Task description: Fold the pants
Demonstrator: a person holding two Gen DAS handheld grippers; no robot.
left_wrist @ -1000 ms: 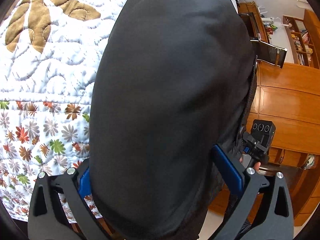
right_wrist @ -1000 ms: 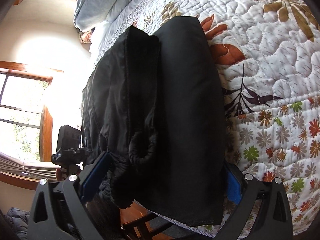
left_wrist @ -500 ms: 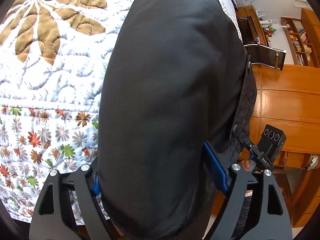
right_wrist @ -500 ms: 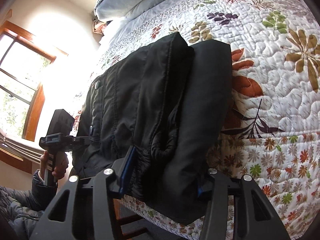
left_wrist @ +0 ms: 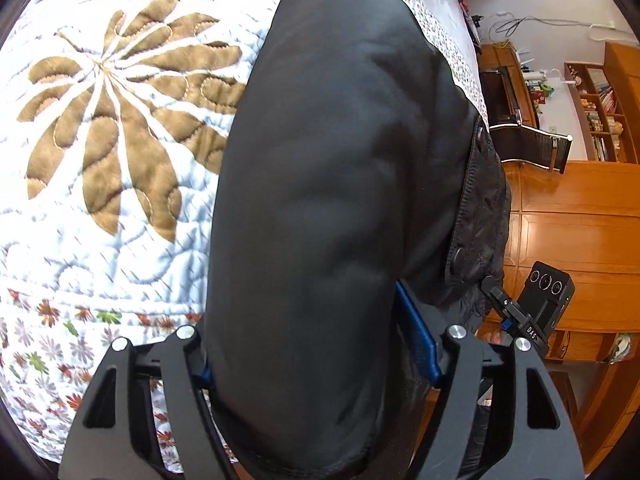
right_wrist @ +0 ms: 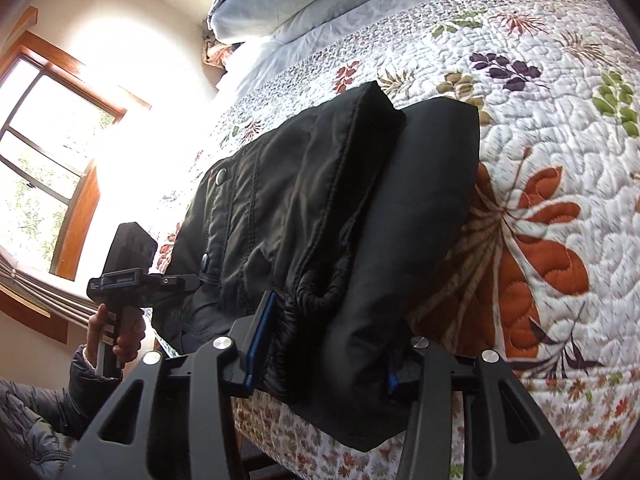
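Observation:
Black folded pants (left_wrist: pixel 340 180) lie on a flowered quilt (left_wrist: pixel 100 140), their near end hanging over the bed's edge. My left gripper (left_wrist: pixel 308 344) has this smooth folded end between its blue pads; the jaws are closing and both pads touch the cloth. In the right wrist view the pants (right_wrist: pixel 320 200) show a waistband with snaps and a gathered cuff. My right gripper (right_wrist: pixel 328 344) is shut on that bunched end. Each view also shows the other hand-held gripper (left_wrist: pixel 536 312) (right_wrist: pixel 128 268) beside the pants, gripped by a hand (right_wrist: pixel 120 332).
The quilt (right_wrist: pixel 540 160) stretches far beyond the pants, with pale blue pillows (right_wrist: pixel 280 4) at the head. A bright window (right_wrist: pixel 36 160) is on one side. Wooden cabinets (left_wrist: pixel 580 220) and a chair back (left_wrist: pixel 532 144) stand past the bed's other side.
Both pairs of jaws came in from wide apart onto the pants' near end. Both grippers rose and drew back a little, so more quilt shows beyond the pants.

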